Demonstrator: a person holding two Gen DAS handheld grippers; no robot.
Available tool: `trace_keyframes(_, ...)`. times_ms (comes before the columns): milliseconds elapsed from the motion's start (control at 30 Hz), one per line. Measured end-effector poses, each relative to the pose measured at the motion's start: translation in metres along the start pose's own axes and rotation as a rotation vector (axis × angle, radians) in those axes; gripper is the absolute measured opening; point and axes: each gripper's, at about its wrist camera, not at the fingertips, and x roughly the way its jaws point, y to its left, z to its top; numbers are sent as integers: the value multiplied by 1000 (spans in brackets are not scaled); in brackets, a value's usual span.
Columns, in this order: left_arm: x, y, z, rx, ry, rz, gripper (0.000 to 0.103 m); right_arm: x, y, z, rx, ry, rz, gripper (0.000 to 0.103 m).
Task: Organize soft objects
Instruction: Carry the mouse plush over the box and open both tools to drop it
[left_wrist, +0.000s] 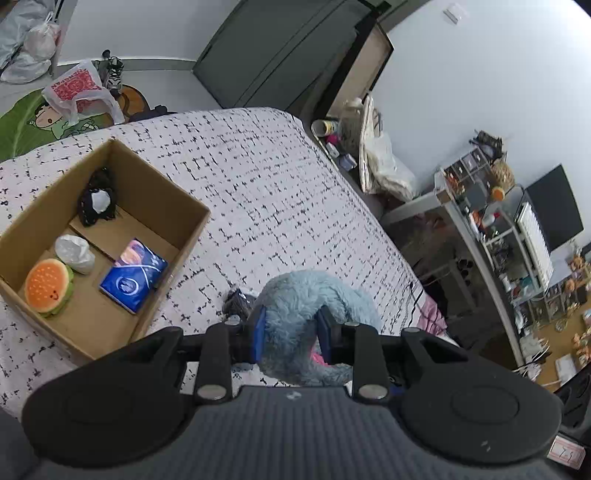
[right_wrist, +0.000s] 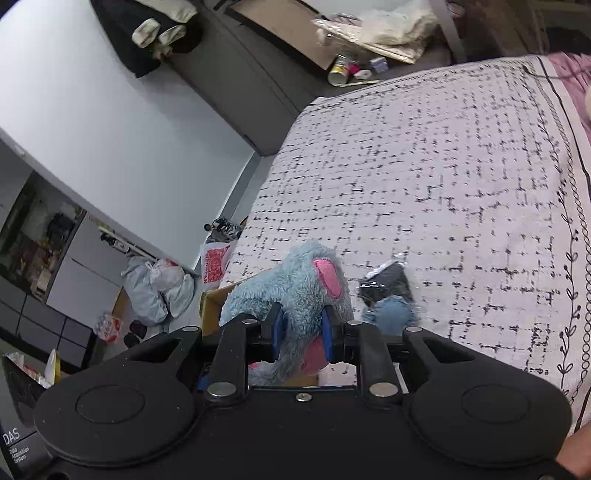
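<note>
1. the left gripper (left_wrist: 291, 328) has its jaws clamped on a fluffy blue plush toy (left_wrist: 306, 314); the blue pads press into the fur from both sides.
2. the right gripper (right_wrist: 303, 334) also grips the same plush toy (right_wrist: 295, 291), its jaws squeezing the fur just below a pink ear patch (right_wrist: 328, 277).
3. the toy hangs between the two grippers, above the bed (left_wrist: 258, 177), not resting on the cover.
4. the bed carries a white cover with a black broken-grid pattern.
5. an open cardboard box (left_wrist: 166, 192) sits on the bed to the left in the left wrist view.
6. inside the box: a burger-shaped plush (left_wrist: 48, 286) at the near-left, a crumpled white plastic bag (left_wrist: 75, 253) touching it, a blue tissue pack (left_wrist: 135, 275) near the right wall, and a black fabric item with a white centre (left_wrist: 96, 201) in the far corner.
7. a small dark packet in clear wrap (right_wrist: 388, 282) lies on the bed just beside the toy in the right wrist view, and a small blue fuzzy piece (right_wrist: 391, 314) lies touching its near edge.
8. past the bed's far side stands a cluttered desk (left_wrist: 461, 210) with a dark monitor (left_wrist: 554, 206).
</note>
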Motion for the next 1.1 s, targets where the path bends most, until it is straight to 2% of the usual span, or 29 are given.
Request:
trace_keyframes(233, -22, 17, 18, -23, -36, -5, 28, 7, 35, -2, -52, 1, 20, 21)
trace_keyframes(467, -39, 44, 36, -48, -63, 23, 28, 25, 65, -11, -73, 29, 48, 21)
trace_keyframes(800, -46, 94, 49, -114, -52, 77, 28, 61, 93, -34, -88, 97, 46, 22)
trace_keyframes(900, -43, 103, 51, -117, -34, 98, 29, 72, 94, -38, -74, 132, 38, 31)
trace_keyframes(933, -40, 106, 51, -113, -19, 123, 29, 78, 91, -39, -55, 160, 28, 40)
trace_keyframes(967, -36, 107, 51, -101, 1, 162, 31, 82, 86, -39, -24, 186, 17, 44)
trace_keyframes(1033, -32, 112, 51, -94, 22, 208, 32, 82, 80, -39, -16, 190, 22, 51)
trace_keyframes(1100, -32, 120, 52, -119, 24, 209, 36, 78, 76, -38, -28, 186, 16, 55)
